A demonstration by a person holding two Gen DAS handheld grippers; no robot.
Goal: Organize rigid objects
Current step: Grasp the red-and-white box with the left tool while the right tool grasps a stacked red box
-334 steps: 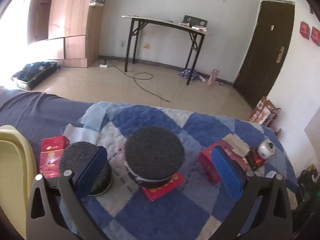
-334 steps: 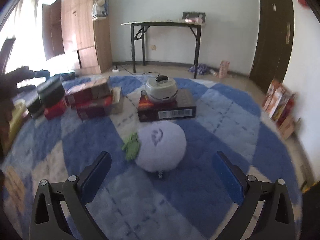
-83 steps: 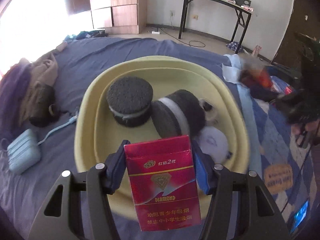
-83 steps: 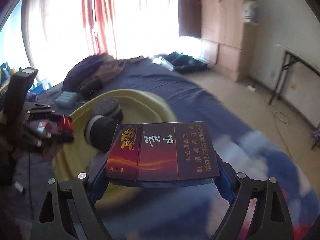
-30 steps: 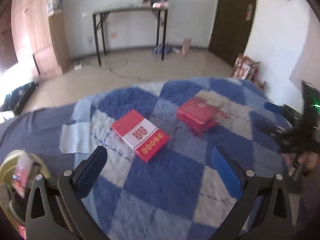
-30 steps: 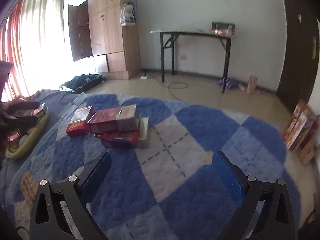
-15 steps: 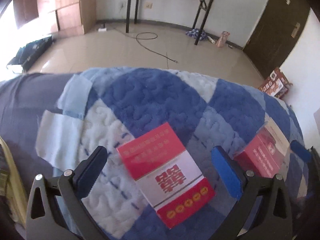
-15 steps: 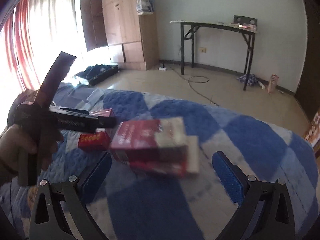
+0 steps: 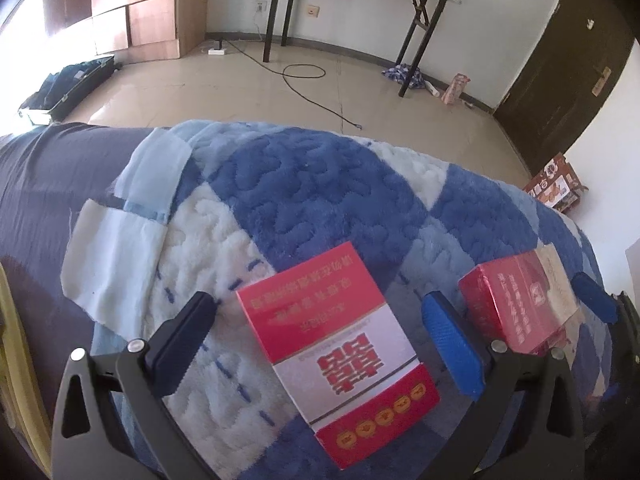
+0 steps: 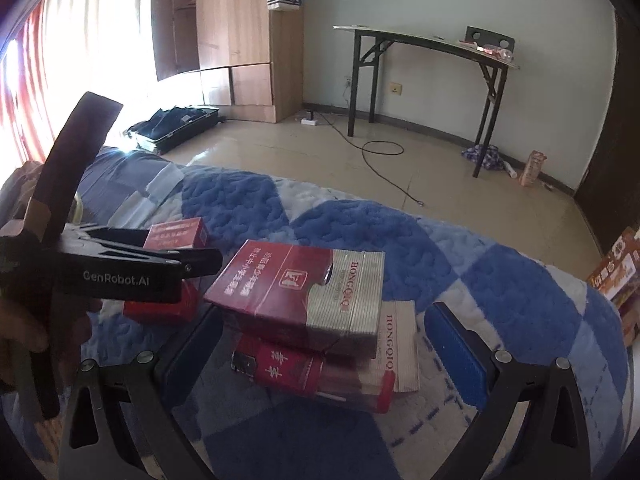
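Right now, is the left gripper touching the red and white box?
Apart. In the left wrist view the left gripper is open, with blanket visible between each finger and the red and white box lying between them.

Bed draped with quilted blue-and-white checked blanket (image 9: 320,184) over dark navy sheet (image 9: 48,176). On blanket: flat red-and-white cigarette carton (image 9: 340,356), lying askew; just right, well apart, stack of two dark red cartons (image 10: 316,320), upper one skewed across lower. Yellow rim at far left edge.
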